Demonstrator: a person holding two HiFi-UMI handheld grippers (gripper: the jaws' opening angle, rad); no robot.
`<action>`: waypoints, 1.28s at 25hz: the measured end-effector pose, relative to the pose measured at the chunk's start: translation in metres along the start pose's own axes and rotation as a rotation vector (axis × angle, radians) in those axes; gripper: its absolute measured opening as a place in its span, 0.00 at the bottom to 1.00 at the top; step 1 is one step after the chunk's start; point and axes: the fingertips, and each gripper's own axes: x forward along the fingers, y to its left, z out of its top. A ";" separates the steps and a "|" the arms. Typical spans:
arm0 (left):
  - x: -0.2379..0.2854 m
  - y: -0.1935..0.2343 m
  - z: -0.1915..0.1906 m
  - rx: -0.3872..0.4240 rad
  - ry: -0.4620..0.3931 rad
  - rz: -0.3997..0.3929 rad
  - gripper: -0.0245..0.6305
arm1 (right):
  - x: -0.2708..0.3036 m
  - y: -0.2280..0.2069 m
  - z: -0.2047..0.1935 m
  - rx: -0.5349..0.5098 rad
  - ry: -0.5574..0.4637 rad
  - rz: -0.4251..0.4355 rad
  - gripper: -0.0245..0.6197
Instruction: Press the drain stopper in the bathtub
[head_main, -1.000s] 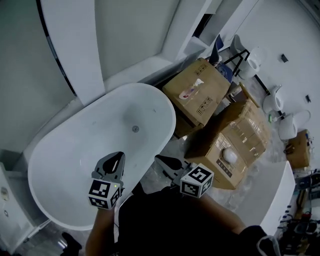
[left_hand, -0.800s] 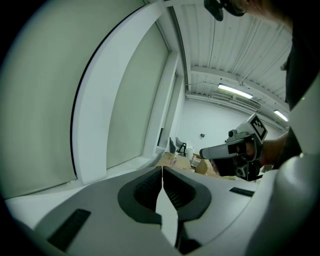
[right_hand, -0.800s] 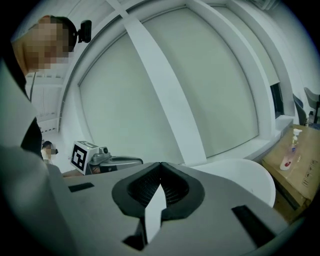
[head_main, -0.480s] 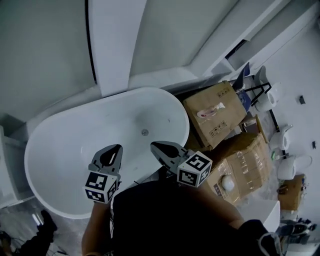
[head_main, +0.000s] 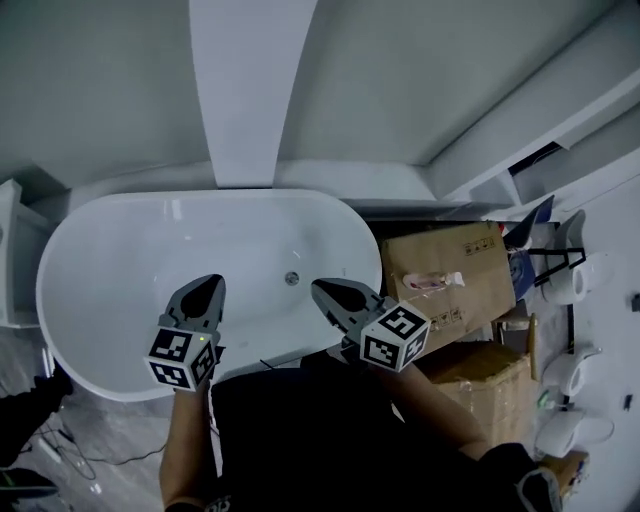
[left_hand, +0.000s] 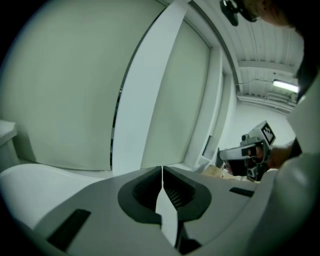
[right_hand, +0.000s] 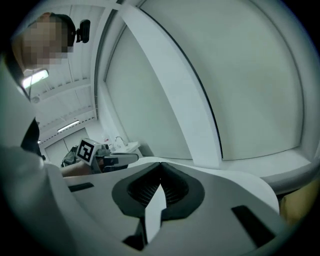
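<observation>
The white oval bathtub (head_main: 215, 197) lies across the middle of the head view. Its small round metal drain stopper (head_main: 292, 279) sits on the tub floor toward the right end. My left gripper (head_main: 210, 286) is shut with nothing in it and hangs over the tub's near side, left of the stopper. My right gripper (head_main: 319, 288) is also shut and empty, with its tip just right of the stopper and above it. Neither touches the stopper. In the left gripper view the jaws (left_hand: 161, 168) meet, and so do those in the right gripper view (right_hand: 160, 164).
A broad white column (head_main: 250, 90) rises on the wall behind the tub. Cardboard boxes (head_main: 450, 270) stand close against the tub's right end, with white ceramic fixtures (head_main: 575, 275) beyond. Cables (head_main: 70, 452) lie on the floor at the lower left.
The view has swung left, so the tub now lies level across the frame. The stopper has come to sit between the two gripper tips. Both grippers stay shut.
</observation>
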 end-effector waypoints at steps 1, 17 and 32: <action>0.009 -0.003 0.003 -0.024 -0.005 0.036 0.07 | -0.011 -0.017 0.001 -0.005 0.010 0.011 0.06; 0.107 -0.036 -0.070 -0.023 0.157 0.014 0.07 | 0.016 -0.109 -0.101 0.065 0.276 0.032 0.06; 0.194 0.005 -0.214 -0.085 0.287 -0.063 0.07 | 0.123 -0.185 -0.236 0.078 0.397 0.009 0.06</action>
